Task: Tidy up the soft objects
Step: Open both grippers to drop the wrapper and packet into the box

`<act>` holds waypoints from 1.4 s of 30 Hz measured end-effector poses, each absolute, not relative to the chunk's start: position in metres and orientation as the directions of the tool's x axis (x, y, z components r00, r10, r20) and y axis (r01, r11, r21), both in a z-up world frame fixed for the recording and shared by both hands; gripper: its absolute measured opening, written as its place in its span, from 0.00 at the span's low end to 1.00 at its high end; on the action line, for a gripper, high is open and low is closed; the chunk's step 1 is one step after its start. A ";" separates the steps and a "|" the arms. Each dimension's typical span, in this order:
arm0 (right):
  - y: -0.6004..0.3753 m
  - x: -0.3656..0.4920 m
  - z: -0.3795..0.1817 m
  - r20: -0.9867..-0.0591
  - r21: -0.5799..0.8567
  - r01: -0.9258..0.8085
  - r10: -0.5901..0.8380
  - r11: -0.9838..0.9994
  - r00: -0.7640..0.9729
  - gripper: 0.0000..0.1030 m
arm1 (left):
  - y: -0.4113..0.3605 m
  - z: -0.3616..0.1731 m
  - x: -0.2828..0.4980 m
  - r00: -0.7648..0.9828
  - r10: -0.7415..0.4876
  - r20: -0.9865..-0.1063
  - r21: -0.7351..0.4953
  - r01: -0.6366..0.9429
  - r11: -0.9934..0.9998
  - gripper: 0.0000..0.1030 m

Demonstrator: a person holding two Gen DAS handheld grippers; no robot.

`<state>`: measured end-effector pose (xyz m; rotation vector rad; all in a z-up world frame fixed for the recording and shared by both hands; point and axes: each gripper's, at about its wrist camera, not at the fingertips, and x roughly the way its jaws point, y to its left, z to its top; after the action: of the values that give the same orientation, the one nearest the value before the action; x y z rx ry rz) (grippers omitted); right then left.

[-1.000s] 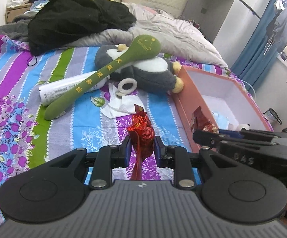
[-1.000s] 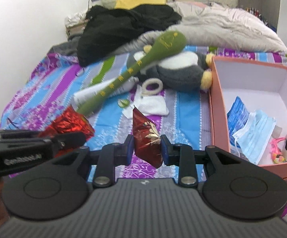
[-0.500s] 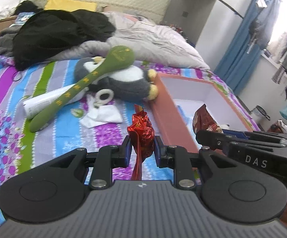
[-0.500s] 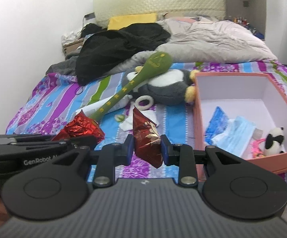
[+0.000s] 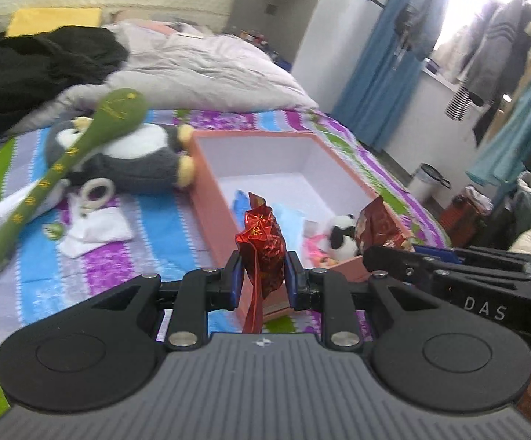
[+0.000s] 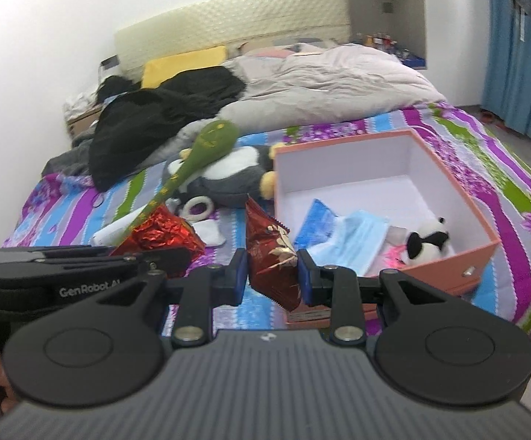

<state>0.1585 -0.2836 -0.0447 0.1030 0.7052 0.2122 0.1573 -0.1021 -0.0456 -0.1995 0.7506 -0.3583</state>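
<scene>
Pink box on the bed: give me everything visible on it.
The box is an open, lidless rectangular carton, salmon-pink outside and white inside, apparently rigid card. It sits flat on the striped bedsheet, one far corner close to the penguin plush; contact is unclear. Its near wall carries a small metal stud. Inside lie a blue packet, a blue face mask, a small panda toy and something pink. Neither gripper touches it.
</scene>
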 end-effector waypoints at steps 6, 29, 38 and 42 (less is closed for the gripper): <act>-0.306 0.184 -0.060 -0.657 0.184 -0.096 0.195 0.978 0.728 0.31 | -0.131 -0.050 0.187 0.639 -0.411 -0.650 -0.287 0.295 0.912 0.27; -0.353 0.333 -0.128 -0.784 0.156 -0.001 0.124 0.988 0.608 0.32 | -0.182 -0.102 0.367 0.490 -0.368 -0.790 -0.263 0.271 0.926 0.27; -0.358 0.338 -0.136 -0.790 0.185 0.023 0.135 0.982 0.598 0.56 | -0.179 -0.114 0.369 0.490 -0.352 -0.798 -0.246 0.268 0.931 0.28; -0.354 0.327 -0.127 -0.778 0.179 0.017 0.131 0.984 0.614 0.57 | -0.170 -0.103 0.355 0.508 -0.351 -0.786 -0.250 0.258 0.933 0.28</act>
<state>0.3269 -0.3544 -0.1271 0.1750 0.9086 0.0656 0.3549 -0.1702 -0.1027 -0.1046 0.9706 -0.3680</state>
